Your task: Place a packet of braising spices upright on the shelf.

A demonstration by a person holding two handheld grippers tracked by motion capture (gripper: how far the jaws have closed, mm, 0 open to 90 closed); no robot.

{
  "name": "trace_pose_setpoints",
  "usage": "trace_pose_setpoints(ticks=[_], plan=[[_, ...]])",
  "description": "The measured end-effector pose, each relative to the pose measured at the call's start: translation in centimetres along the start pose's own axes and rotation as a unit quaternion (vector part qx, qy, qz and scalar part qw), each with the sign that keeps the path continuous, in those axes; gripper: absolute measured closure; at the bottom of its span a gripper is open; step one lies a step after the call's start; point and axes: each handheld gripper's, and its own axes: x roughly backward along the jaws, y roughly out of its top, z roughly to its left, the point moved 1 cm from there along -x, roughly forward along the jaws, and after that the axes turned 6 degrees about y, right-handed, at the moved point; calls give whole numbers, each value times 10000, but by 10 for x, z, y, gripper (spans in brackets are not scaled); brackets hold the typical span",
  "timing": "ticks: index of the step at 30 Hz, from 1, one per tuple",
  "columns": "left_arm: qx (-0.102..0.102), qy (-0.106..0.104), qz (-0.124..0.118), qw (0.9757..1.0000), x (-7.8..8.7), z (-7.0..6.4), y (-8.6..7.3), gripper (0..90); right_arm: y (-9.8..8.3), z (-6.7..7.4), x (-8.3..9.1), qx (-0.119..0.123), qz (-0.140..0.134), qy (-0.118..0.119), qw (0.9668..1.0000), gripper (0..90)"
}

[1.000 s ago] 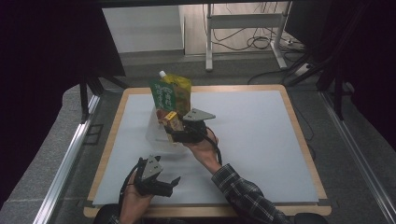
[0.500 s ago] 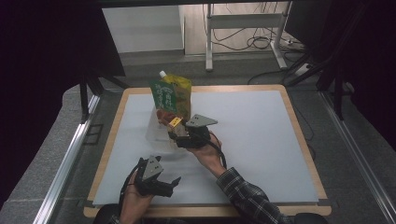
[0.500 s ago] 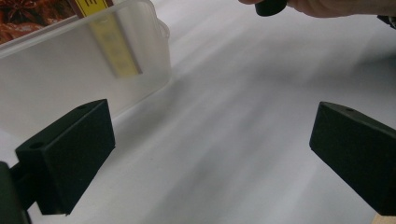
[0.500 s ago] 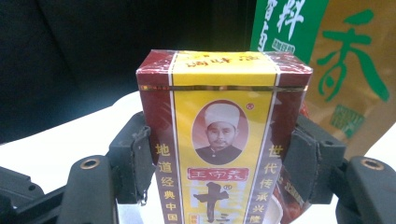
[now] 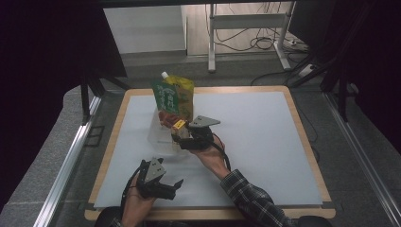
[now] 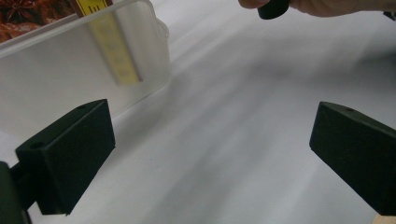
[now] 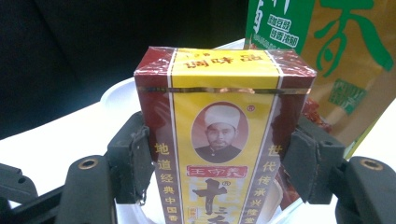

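Box (image 7: 223, 140): red and yellow carton, printed portrait on its front; held upright in the right gripper (image 7: 219, 163), long axis vertical, top end pointing up and tipped slightly away from the gripper's camera; lower part sits inside the tub (image 5: 163, 135), as the left gripper view shows through the tub wall (image 6: 112, 51); place on the table: just in front of the pouch, left of centre of the mat.

Right gripper (image 5: 185, 138): jaws clamped on the two narrow sides of the box, pads pressing the red edges; hand reaches in from the lower middle of the high view.

Left gripper (image 5: 163, 185): jaws spread wide, nothing between them; low over the mat near its front edge, well apart from the tub.

Tub: clear plastic, on the mat, touching the pouch's foot.

Pouch (image 5: 173, 97): green and yellow, white spout at top; standing upright behind the box.

Mat (image 5: 265, 142): pale grey, on a wood-rimmed table (image 5: 309, 151).
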Motion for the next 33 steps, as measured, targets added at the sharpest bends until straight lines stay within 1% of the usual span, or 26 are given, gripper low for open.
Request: trace_pose_setpoints(ticks=[3, 7, 10, 12, 14, 16, 17, 19, 22, 26, 28, 30, 33], plan=[[9, 0, -14, 10000, 0, 1, 0, 0, 1, 1, -1, 63, 21, -62, 10000, 303], [19, -1, -20, 10000, 0, 0, 0, 0, 1, 1, -3, 199, 167, -105, 9996, 220], [22, 1, -21, 10000, 0, 0, 0, 0, 2, 0, -2, 203, 181, -36, 9996, 180], [23, 2, -22, 10000, 0, 1, 0, 0, 3, -1, -1, 150, 215, 73, 9996, 143], [21, 8, -27, 10000, 1, 1, 0, 0, 3, -1, 2, 133, 286, 139, 9994, 102], [14, 18, -24, 10000, 1, 1, 0, 0, 2, -1, 7, 203, 409, 125, 9989, 66], [34, 2, -24, 10000, 1, 0, 0, 0, 0, -1, 10, 251, 509, 103, 9983, 45], [9, 12, -18, 10000, 1, 1, 0, 0, -3, -1, 16, 284, 692, 112, 9971, 16], [4, 13, -13, 10000, 0, 1, 0, 0, -9, -4, 28, 180, 883, 191, 9957, 4], [-7, 8, 5, 10000, 0, 0, 0, 0, -16, -7, 45, 197, 1172, 213, 9927, 3], [9, -4, 14, 10000, 0, 0, -1, 0, -20, -8, 56, 217, 1245, 232, 9917, 3], [9, -10, 34, 10000, -1, 0, -1, 0, -25, -9, 66, 176, 1328, 238, 9907, 3], [22, -9, 43, 10000, -1, 0, -1, 0, -37, -11, 83, 166, 1440, 198, 9892, 3]])
